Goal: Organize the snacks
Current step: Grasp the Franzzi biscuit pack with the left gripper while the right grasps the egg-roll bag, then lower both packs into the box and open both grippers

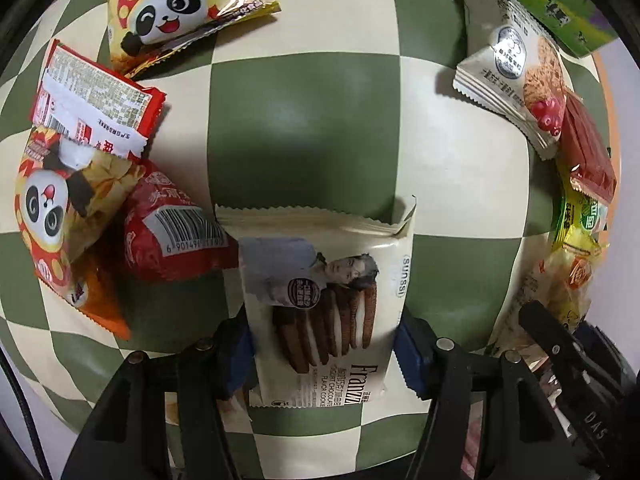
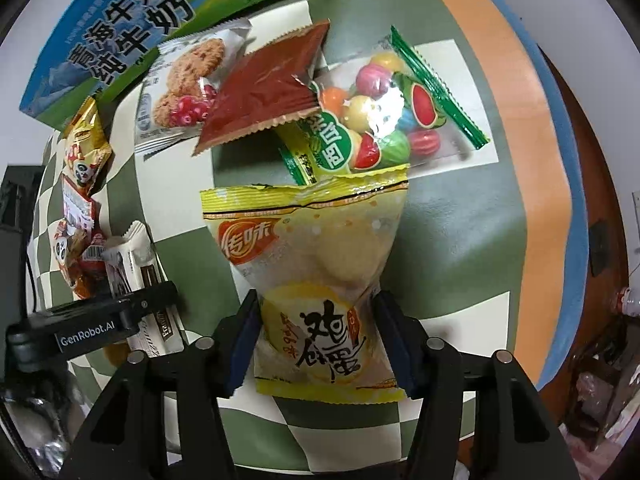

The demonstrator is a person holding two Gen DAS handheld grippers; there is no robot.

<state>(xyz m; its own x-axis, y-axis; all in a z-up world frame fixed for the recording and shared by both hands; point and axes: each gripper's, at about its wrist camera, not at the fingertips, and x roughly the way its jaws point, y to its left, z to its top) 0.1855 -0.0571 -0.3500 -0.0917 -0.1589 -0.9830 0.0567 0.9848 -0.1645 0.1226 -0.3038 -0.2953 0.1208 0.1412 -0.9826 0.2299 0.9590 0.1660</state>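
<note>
My left gripper [image 1: 326,344] is shut on a cream Franzzi chocolate cookie packet [image 1: 324,300], held over the green and cream checkered cloth [image 1: 296,128]. My right gripper [image 2: 318,344] is shut on a yellow egg-cake packet [image 2: 316,280], whose top lies against a clear bag of coloured gum balls [image 2: 380,112]. A dark red sachet [image 2: 264,84] and an oat cookie packet [image 2: 180,88] lie just beyond. The left gripper [image 2: 120,312] with its cookie packet [image 2: 132,272] shows at the left of the right wrist view.
Panda snack bags [image 1: 168,12] [image 1: 60,208], a red packet [image 1: 92,96] and a red barcode pack [image 1: 172,232] lie at left. The oat cookie packet [image 1: 516,80] and milk carton box [image 2: 120,28] lie far right. The orange and blue table border [image 2: 520,128] runs at right.
</note>
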